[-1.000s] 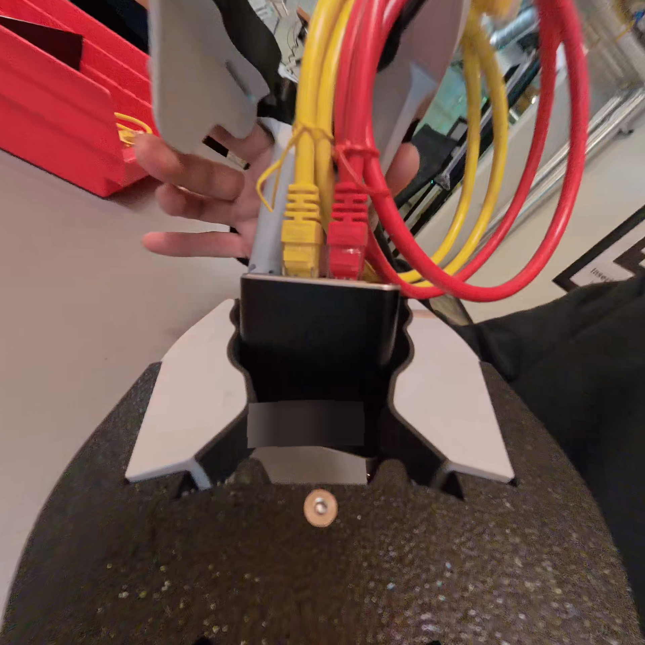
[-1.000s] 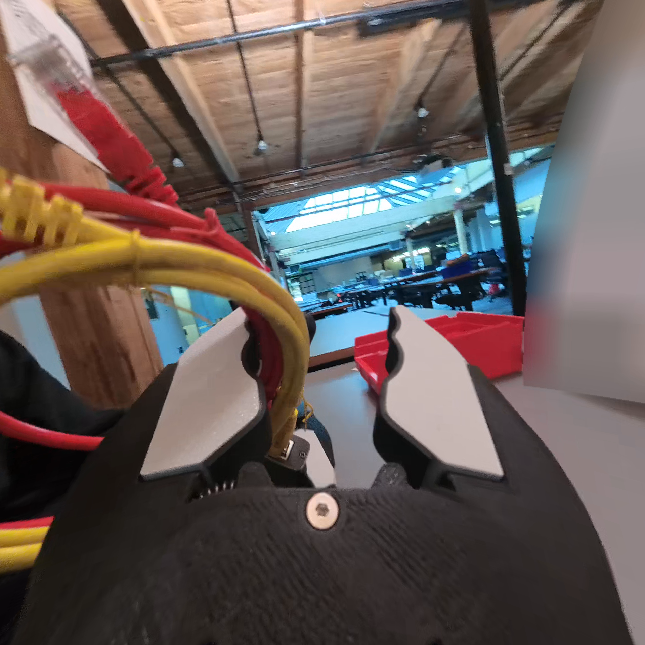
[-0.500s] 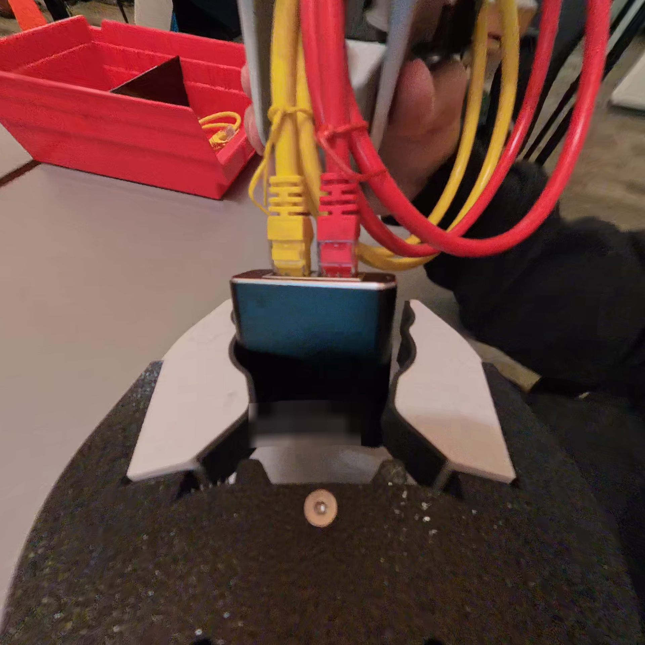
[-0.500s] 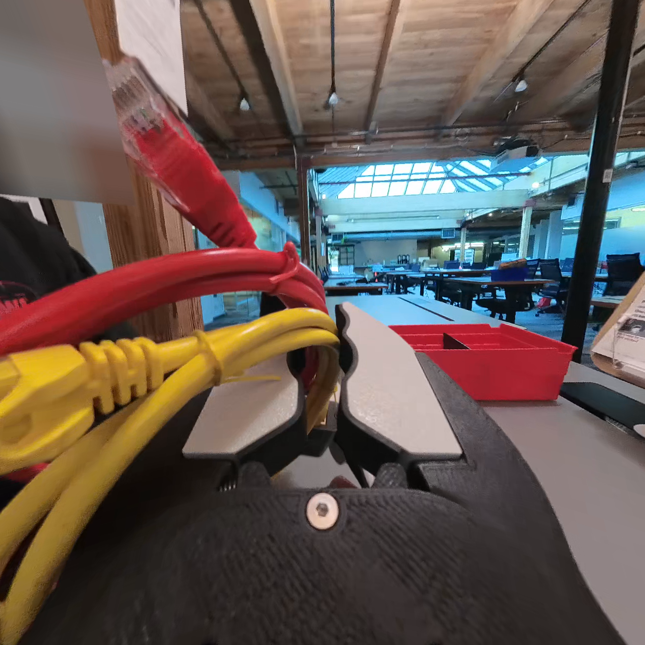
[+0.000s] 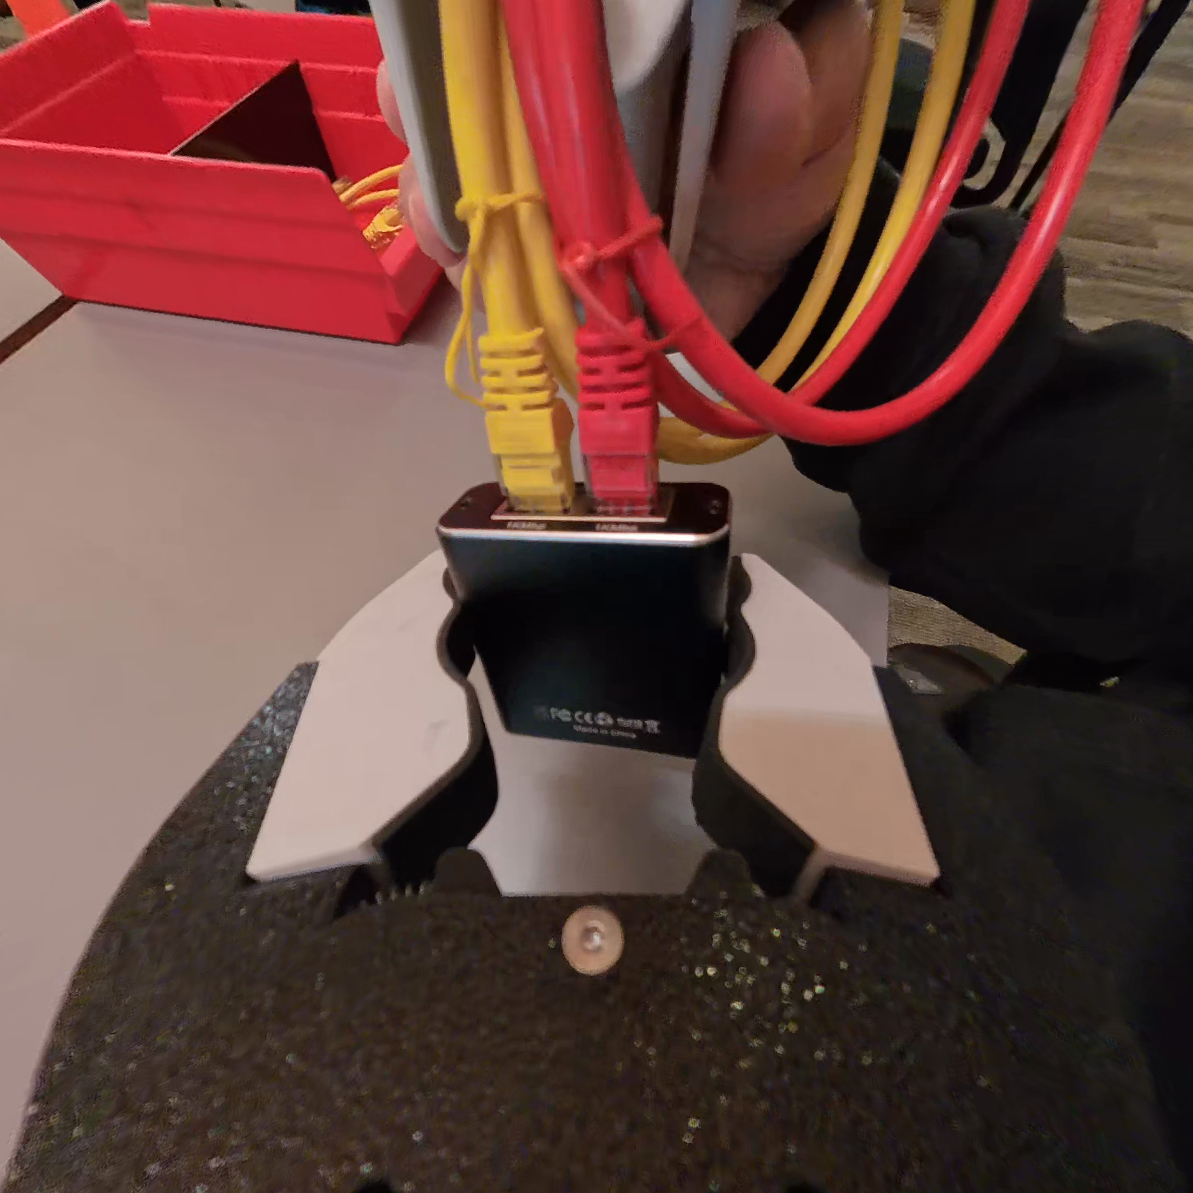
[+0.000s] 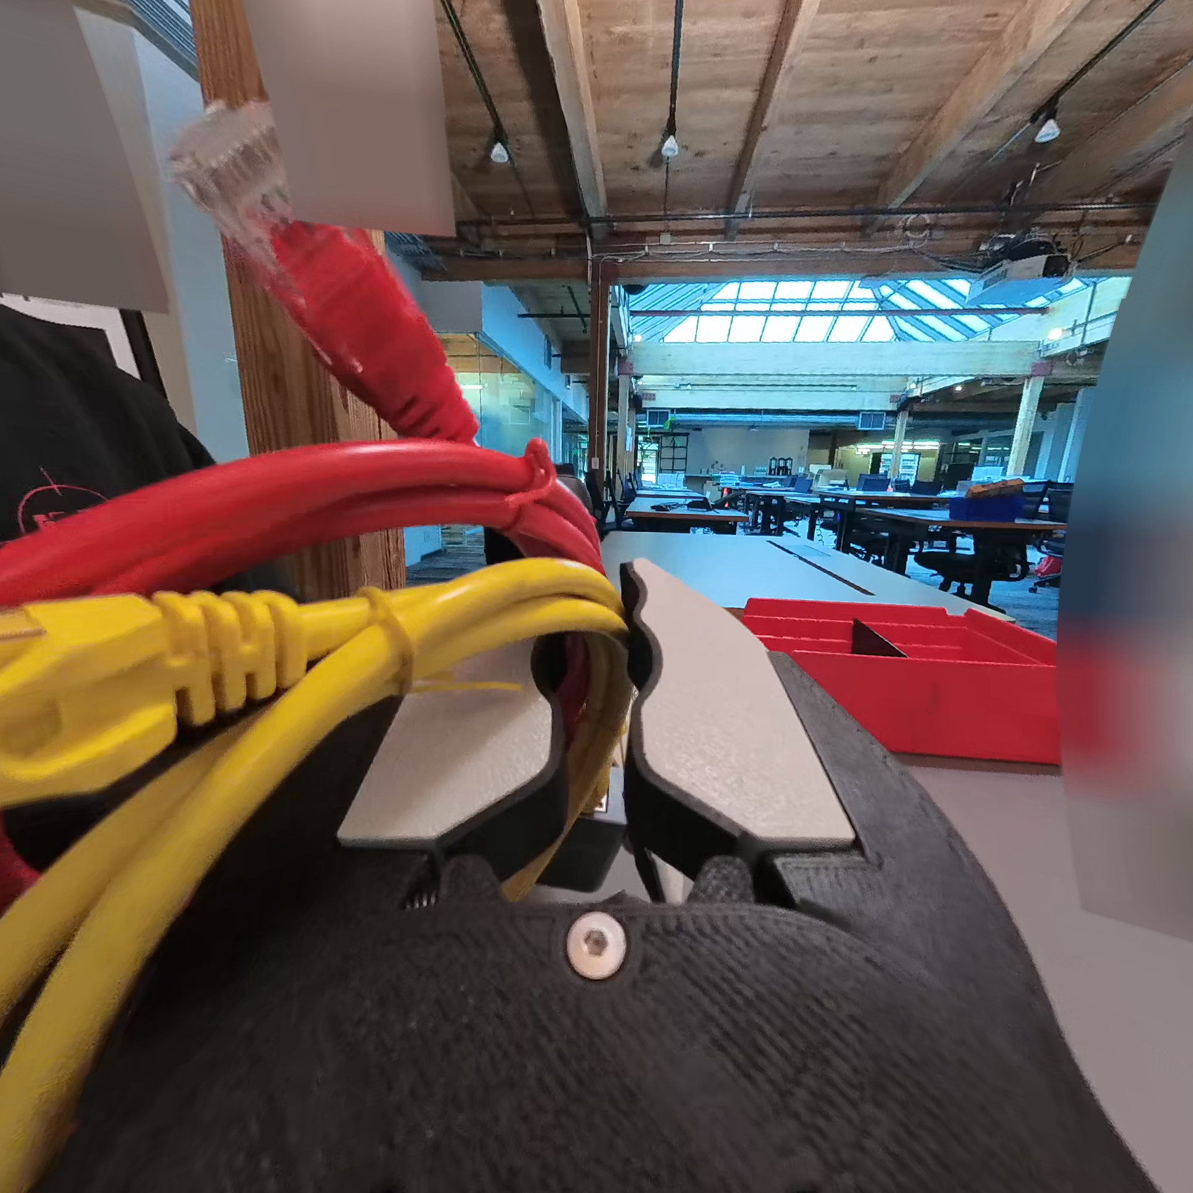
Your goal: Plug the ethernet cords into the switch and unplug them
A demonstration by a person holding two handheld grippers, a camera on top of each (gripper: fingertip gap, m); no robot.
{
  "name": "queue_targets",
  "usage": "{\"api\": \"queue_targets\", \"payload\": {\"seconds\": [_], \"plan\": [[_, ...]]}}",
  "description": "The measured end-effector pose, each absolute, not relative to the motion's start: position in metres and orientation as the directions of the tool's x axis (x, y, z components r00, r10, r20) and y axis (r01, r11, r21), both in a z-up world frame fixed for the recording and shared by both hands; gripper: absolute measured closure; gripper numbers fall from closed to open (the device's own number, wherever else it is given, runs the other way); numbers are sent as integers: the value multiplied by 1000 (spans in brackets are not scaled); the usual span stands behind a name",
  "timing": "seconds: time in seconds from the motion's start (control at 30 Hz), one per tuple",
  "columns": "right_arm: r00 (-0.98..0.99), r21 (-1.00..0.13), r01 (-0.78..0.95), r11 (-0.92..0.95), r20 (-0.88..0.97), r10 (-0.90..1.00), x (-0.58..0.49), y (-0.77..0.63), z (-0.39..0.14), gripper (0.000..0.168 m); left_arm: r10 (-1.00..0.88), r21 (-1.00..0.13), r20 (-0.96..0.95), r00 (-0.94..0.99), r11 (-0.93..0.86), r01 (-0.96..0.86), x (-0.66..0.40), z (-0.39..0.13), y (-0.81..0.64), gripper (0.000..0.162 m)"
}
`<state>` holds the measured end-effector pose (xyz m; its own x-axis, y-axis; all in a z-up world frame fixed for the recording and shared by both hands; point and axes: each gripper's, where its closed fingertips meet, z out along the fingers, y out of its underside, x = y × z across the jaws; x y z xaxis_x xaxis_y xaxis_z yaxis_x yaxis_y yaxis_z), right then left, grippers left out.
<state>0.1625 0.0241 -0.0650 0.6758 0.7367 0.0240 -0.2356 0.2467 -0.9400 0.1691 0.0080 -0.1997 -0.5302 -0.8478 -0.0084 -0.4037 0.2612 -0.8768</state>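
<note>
Left gripper (image 5: pixel 591 652) clamped on the small black metal switch (image 5: pixel 584 620), held above the grey worktop (image 5: pixel 193 516). Yellow ethernet plug (image 5: pixel 526 445) and red ethernet plug (image 5: pixel 616 439) both sit in its ports. Right gripper (image 6: pixel 591 652) closed on the bundled yellow and red cords (image 6: pixel 581 581) (a red plastic bin (image 5: pixel 161 193) stands behind). Judged step: unplugging; next, a straight pull away from the switch, though the latches may resist.
</note>
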Motion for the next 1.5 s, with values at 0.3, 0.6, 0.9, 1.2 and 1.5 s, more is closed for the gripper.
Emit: {"api": "queue_targets", "payload": {"seconds": [0.3,0.6,0.9,1.2,1.5], "plan": [[752,-904,-401,146,-234,617,197,50,-74,140,-677,-898,420,-605,-214,-383,168,-181,-7,88],[806,-930,-357,85,-260,532,197,68,-86,158,-597,-844,530,-602,-300,-445,172,-198,-26,88],[801,-932,-355,76,-262,538,195,68,-87,157,-641,-845,521,-563,-293,-448,176,-202,-31,87],[771,-935,-351,57,-253,585,182,69,-86,157,-643,-872,478,-598,-266,-411,175,-205,-34,90],[833,-917,-393,61,-327,447,208,76,-93,108,-422,-731,664,-617,-539,-418,174,-181,-35,91]]}}
